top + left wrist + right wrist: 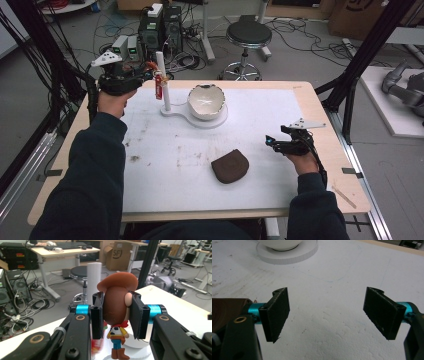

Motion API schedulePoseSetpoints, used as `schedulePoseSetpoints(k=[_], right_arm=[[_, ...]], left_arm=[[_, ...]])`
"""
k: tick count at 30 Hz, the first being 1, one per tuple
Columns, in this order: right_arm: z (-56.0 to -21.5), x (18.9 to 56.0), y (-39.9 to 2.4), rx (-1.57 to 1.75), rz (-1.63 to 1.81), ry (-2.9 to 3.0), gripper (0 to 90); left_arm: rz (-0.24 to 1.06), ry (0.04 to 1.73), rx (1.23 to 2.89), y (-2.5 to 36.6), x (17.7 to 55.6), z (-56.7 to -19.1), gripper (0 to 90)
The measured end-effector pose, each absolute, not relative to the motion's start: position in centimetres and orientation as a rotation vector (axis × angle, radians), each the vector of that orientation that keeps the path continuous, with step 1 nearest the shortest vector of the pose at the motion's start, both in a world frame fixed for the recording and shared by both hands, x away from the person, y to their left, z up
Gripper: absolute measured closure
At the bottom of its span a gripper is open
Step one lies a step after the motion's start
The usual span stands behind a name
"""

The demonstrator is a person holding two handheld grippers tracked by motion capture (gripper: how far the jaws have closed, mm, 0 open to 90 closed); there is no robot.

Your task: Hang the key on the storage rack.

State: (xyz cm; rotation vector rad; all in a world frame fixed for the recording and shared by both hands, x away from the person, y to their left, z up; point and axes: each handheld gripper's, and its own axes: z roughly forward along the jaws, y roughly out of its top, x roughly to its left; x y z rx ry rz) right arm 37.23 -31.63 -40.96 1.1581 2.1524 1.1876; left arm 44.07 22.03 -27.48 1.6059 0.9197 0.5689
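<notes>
My left gripper (148,75) is shut on the head of a small cowboy figure (159,86) with a brown hat, held in the air beside a white upright post (162,75) at the table's far left. In the left gripper view the pads clamp the figure (116,307) at both sides of its head, its body hanging below and the post (94,277) behind it. The post's flat white stand (176,112) also carries a cracked white bowl (206,100). My right gripper (272,142) hovers open and empty over the white mat (332,285), right of a brown pouch (230,166).
The pouch's edge (224,311) sits just left of my right jaws, with the stand's base (289,253) far ahead. Beyond the table stand a black stool (248,37), computer towers (160,27) and floor cables. Black frame posts (365,50) flank the table's right side.
</notes>
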Motion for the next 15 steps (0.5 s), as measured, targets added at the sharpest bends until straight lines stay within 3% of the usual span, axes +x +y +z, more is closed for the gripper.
schedulePoseSetpoints(k=[15], right_arm=[[-41.04,37.28,-31.62,1.157,1.182,2.161,21.4]], left_arm=[[0.555,0.931,1.588,22.05,44.39,-27.91,66.3]])
